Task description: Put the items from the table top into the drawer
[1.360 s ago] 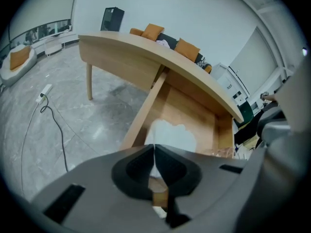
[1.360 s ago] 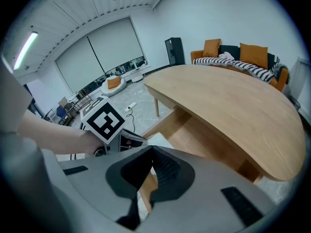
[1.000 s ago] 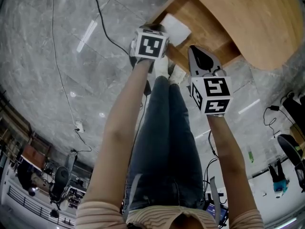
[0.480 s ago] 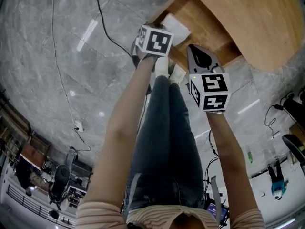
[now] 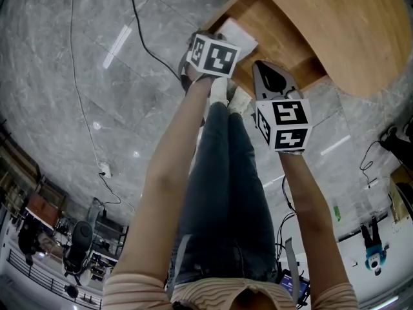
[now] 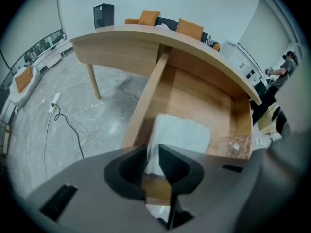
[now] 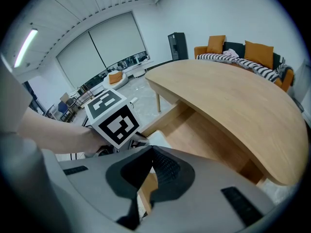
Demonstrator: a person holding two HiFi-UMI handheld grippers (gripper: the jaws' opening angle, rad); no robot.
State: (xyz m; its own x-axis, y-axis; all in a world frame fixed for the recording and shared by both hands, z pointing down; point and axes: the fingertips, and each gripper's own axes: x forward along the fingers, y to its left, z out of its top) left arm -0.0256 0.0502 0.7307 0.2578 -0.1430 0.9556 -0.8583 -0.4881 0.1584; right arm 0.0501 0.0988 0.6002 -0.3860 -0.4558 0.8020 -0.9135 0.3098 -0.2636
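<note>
An open wooden drawer hangs under the curved table top. A white soft packet lies in the drawer's near left part, and a crumpled clear plastic bag lies at its right corner. My left gripper points steeply down over the packet's near end. Its jaws have just been opening, and the packet's edge shows in the gap without being pressed. In the head view its marker cube hides the jaws beside the packet. My right gripper hovers at the drawer's front, shut and empty.
The person's legs and shoes stand right below the drawer front. Cables trail over the grey stone floor, with a power strip at the left. A table leg stands to the left, and a sofa with orange cushions is behind.
My left gripper's marker cube has tilted a little toward the drawer. The right gripper has kept still.
</note>
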